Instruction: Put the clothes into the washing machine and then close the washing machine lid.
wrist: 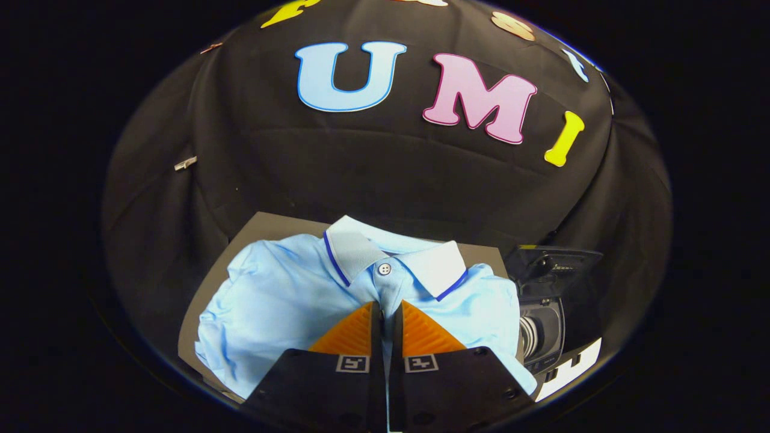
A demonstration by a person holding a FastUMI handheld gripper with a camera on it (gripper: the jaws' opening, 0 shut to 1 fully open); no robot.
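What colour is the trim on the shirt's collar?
Dark blue trim on the light blue shirt, clearest in the gripper view; the gripper is pinching its placket.

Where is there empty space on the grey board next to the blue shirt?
Bare grey board shows behind the light-blue polo shirt, at its collar's far corner, plus a thin strip along the shirt's outer edge. It is crowded on the other side: the small toy washing machine sits right against the shirt. The gripper pinches the shirt's front.

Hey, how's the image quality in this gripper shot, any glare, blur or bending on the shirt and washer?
Gripper view: light blue polo shirt evenly lit and sharp, no glare; fisheye bends the grey board under it; washing machine dim, beside the shirt; gripper pinches a shirt fold.
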